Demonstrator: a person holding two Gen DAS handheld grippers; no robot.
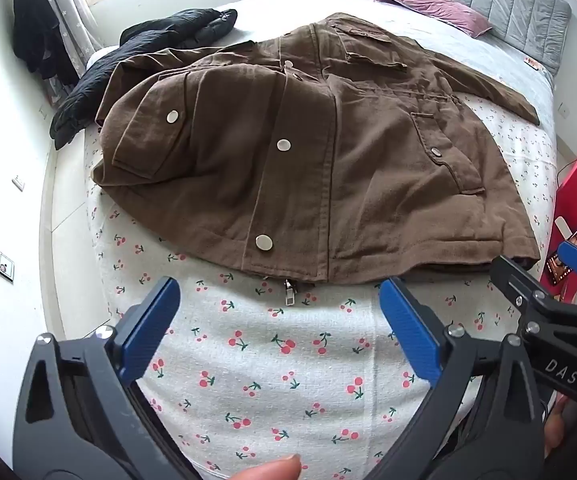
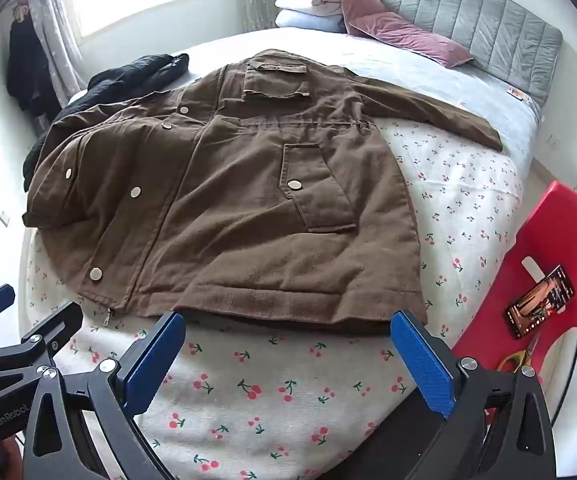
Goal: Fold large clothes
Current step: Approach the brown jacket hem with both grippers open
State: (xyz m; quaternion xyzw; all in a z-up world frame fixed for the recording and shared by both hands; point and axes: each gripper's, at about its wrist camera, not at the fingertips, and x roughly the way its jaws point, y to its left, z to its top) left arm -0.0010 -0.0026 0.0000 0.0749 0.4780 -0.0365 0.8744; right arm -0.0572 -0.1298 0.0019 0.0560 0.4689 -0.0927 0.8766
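Over the near end of the bed, the left gripper and the right gripper are hovering side by side, both with jaws spread wide and holding nothing. Just beyond their tips the brown jacket is lying front-up on the cherry-print sheet, its hem running left to right nearest the tongs and its long axis stretching away toward the grey headboard. One sleeve is reaching out to the far right; the left side is looking already doubled over. Judging by this, the hem is facing both hands about equally, the right gripper sitting nearer the unfolded right edge.
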